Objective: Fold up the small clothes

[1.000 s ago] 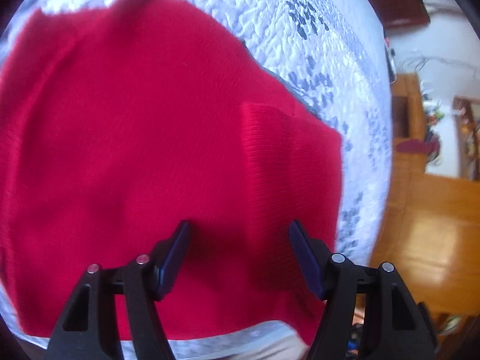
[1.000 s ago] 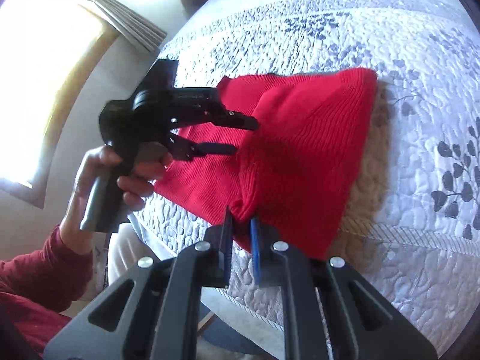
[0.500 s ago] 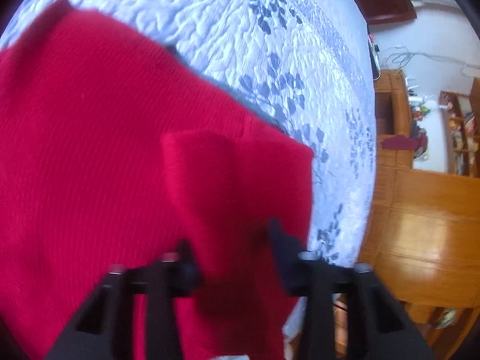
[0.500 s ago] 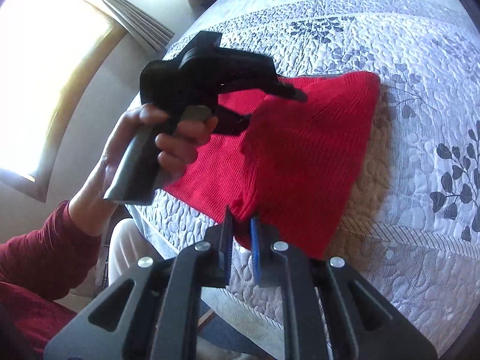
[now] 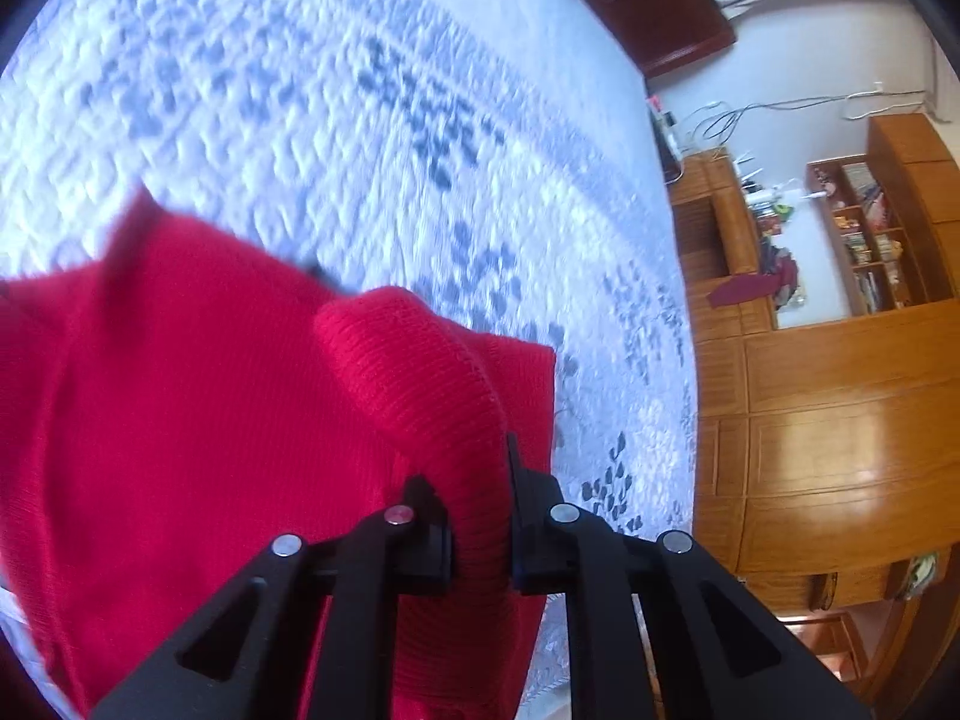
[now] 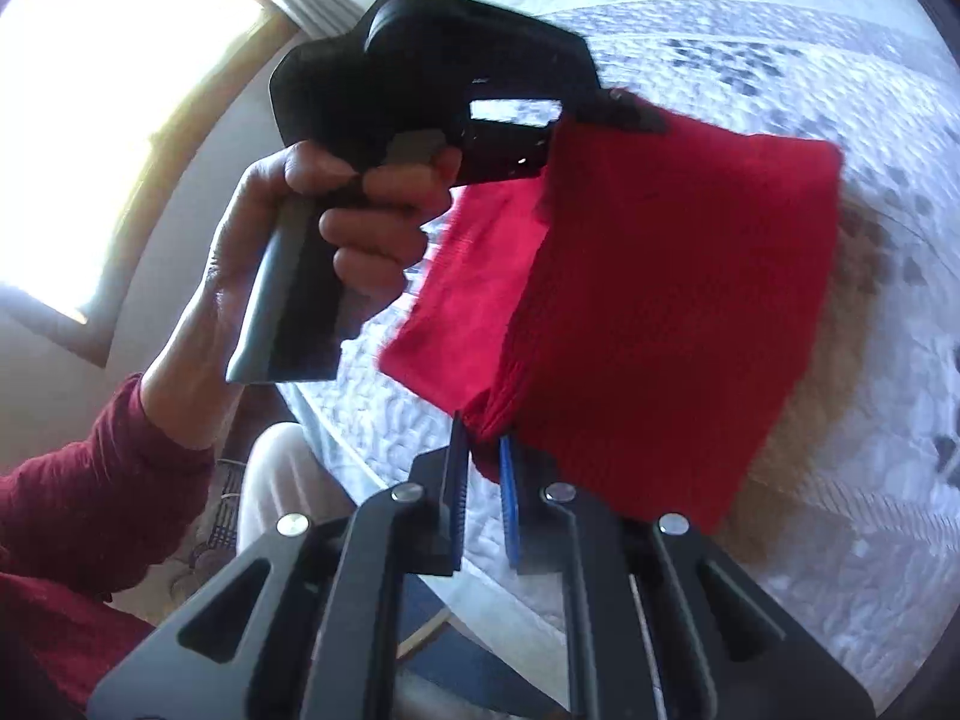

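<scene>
Red knit garment [image 5: 180,420] pinched by left tool [image 5: 480,516], left hand [image 6: 312,252] only in right view

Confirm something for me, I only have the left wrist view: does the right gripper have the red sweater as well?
Observer: Yes, the right gripper is shut on a bunched fold of the red sweater, at its near edge.
Operator: Where does my left side hold it, seen from there?
Observer: The left gripper, whose jaws have just been closing on the sweater, pinches the far upper edge.
Operator: Anything beside the cloth?
Observer: A reddish-brown shadow lies on the quilt to its right.
</scene>
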{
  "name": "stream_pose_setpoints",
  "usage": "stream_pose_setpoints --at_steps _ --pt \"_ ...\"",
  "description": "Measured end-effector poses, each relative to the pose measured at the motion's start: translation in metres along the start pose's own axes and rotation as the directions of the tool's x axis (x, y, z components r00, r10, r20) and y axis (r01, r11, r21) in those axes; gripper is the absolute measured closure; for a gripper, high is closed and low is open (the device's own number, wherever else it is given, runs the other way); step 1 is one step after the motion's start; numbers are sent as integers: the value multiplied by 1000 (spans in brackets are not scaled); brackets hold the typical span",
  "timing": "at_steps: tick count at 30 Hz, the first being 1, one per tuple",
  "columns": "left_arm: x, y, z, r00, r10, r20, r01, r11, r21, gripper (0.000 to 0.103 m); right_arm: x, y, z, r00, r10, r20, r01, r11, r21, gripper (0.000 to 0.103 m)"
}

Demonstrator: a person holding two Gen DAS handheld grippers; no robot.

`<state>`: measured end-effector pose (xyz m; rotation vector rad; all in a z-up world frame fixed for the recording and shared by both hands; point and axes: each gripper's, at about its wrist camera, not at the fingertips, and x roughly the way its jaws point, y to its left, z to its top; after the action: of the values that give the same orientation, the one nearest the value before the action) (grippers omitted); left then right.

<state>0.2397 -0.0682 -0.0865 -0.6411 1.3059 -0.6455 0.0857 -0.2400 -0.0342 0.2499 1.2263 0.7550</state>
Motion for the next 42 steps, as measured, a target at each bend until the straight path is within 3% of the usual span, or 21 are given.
stream_pose_setpoints --at_steps 5,10,11,12,15,16,18,20,22,25,29,34,38,42 --pt "-50 14 13 997 15 78 -17 1000 21 91 37 33 26 998 59 -32 -60 997 -48 95" --pt "-79 45 23 989 94 118 -98 995 29 91 85 49 40 994 78 -77 -82 995 -54 95" --pt "-80 57 24 987 109 114 -112 994 19 90 95 49 41 993 70 -90 -75 996 -53 95" --pt "-80 66 27 989 78 122 -83 996 38 90 107 49 40 993 53 -109 -59 997 -55 95" --pt "-63 97 30 987 139 76 -140 990 18 90 138 43 35 986 7 -166 -14 999 -40 95" --pt "-58 106 28 981 189 54 -187 982 -37 89 146 40 32 983 -7 -182 0 999 -39 94" --pt "-49 121 25 981 189 35 -187 981 -55 88 154 34 28 981 -13 -191 8 1000 -28 88" --pt "-48 124 21 977 211 21 -209 976 -65 84 152 31 26 980 6 -200 -8 1000 -12 77" --pt "-53 120 17 976 216 21 -215 976 -45 77 141 29 25 983 22 -183 -25 1000 -14 75" --pt "-66 109 7 966 257 18 -257 966 -14 60 111 24 23 987 -7 -161 2 1000 -31 65" --pt "-91 94 -24 949 316 17 -316 949 16 57 61 5 16 991 -75 -107 74 997 -11 64" --pt "-108 85 -83 953 303 -17 -302 953 25 57 36 -18 0 984 -157 -79 159 987 23 64" --pt "-105 75 -115 946 324 -18 -322 943 78 56 33 -41 -14 986 -148 -74 156 980 125 64" --pt "-87 66 -129 923 385 -17 -378 913 154 56 34 -54 -25 988 -134 -79 146 971 191 64"
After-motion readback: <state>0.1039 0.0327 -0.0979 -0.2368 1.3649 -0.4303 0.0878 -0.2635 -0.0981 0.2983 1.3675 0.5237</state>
